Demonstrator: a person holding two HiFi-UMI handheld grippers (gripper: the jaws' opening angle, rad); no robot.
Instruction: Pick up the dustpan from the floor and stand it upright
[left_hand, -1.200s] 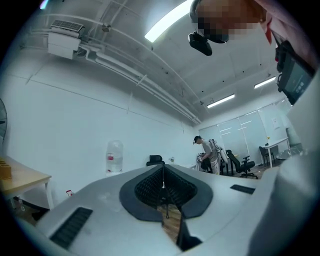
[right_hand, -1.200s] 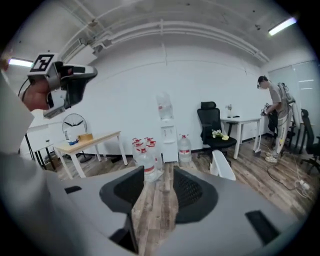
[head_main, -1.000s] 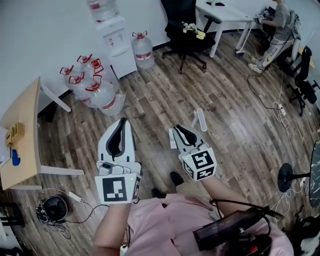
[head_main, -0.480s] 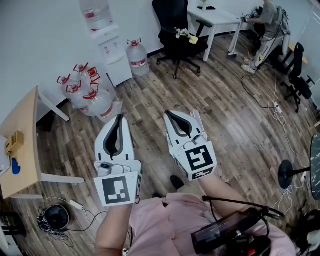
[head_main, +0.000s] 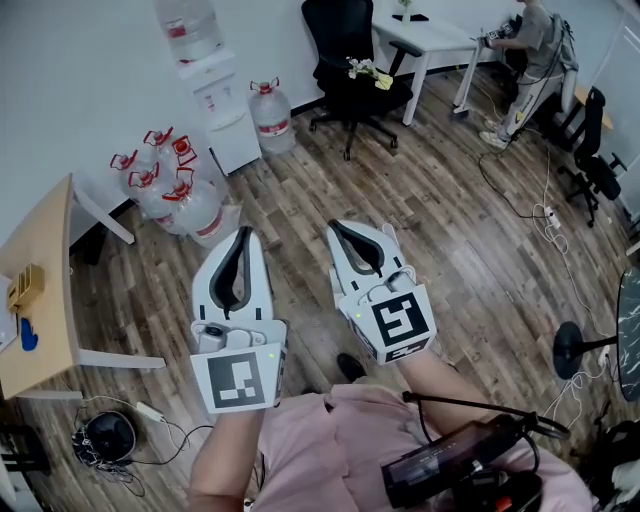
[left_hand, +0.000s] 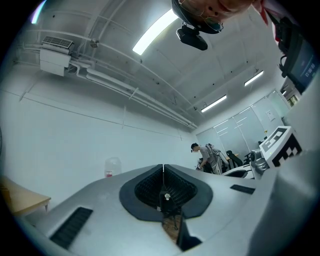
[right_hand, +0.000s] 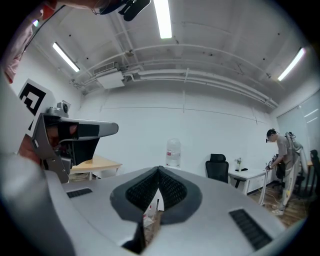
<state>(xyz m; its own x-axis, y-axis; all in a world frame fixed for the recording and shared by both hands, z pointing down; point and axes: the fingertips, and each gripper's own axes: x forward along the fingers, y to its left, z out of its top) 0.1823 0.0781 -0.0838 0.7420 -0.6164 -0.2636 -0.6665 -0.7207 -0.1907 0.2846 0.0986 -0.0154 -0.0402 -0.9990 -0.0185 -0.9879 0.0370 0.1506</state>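
I hold the left tool (head_main: 244, 240) and right tool (head_main: 339, 229) above the floor (head_main: 300, 195), both closed, empty.

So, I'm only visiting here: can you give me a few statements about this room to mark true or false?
1. The left gripper and the right gripper are both closed and hold nothing. True.
2. The water jugs stand on the wooden table. False: they stand on the floor, next to the water dispenser.
3. A black office chair stands near the white desk. True.
4. Nobody else is in the room. False: a person is at the far end of the white desk.
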